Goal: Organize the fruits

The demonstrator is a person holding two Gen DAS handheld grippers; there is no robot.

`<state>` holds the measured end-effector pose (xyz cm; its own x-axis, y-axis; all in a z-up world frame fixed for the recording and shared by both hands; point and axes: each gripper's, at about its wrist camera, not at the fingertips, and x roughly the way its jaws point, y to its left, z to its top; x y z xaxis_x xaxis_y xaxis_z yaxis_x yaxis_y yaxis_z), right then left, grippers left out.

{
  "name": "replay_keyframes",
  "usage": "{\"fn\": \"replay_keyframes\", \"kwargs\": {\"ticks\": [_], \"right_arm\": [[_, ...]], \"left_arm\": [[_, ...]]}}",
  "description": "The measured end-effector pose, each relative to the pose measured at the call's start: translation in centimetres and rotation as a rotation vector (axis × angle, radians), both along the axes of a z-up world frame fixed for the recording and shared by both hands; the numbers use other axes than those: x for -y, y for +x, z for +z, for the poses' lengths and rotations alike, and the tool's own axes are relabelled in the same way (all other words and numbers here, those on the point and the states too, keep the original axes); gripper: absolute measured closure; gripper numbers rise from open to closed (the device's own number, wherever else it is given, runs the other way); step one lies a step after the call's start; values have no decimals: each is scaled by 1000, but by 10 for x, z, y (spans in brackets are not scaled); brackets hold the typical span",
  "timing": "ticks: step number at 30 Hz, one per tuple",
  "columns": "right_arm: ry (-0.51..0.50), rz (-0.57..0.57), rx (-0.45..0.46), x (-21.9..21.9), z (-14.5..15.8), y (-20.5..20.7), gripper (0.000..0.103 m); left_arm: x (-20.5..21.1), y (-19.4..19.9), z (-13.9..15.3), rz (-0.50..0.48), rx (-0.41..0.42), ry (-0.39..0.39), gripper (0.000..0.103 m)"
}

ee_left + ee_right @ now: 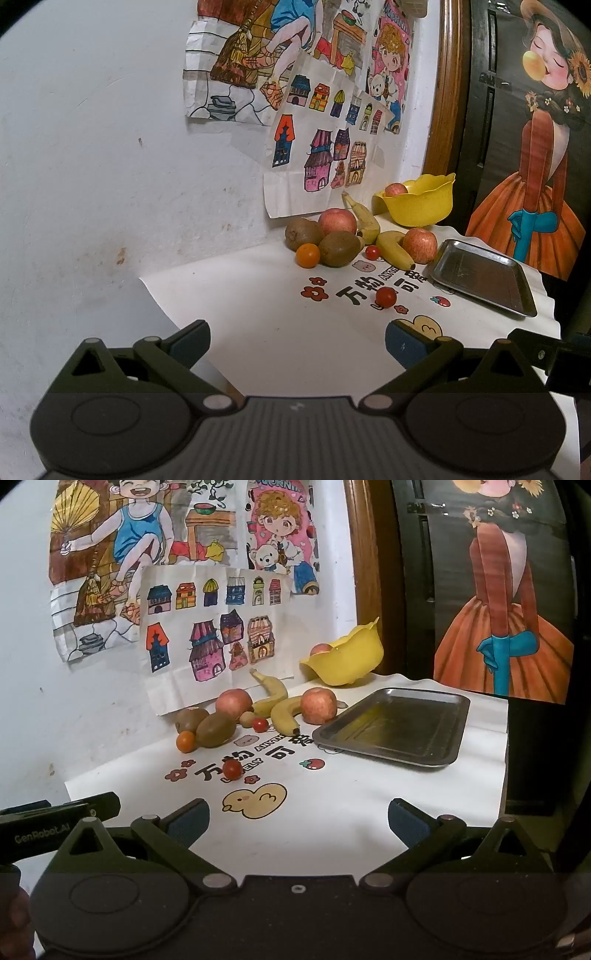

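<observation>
A white wall [110,709] with small brown marks is seen behind the bench [369,805]. Coloured drawings [207,635] are taped to it. A brown wooden frame [369,590] is seen beside a dark door [491,110] with a painted girl [498,627].

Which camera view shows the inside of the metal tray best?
The right wrist view: the metal tray lies broad and near the picture's middle, its bare floor open to sight. In the left wrist view the tray sits toward the right edge, smaller and foreshortened.
</observation>
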<state>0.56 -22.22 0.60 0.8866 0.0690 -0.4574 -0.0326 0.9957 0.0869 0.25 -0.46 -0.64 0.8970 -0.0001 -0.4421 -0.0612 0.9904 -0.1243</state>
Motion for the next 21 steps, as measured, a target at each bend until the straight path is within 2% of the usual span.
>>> {"fn": "replay_keyframes", "kwargs": {"ticks": [21], "right_arm": [[-2, 1, 0, -1, -1, 0, 1]], "left_arm": [[0, -1, 0, 0, -2, -1, 0]]}}
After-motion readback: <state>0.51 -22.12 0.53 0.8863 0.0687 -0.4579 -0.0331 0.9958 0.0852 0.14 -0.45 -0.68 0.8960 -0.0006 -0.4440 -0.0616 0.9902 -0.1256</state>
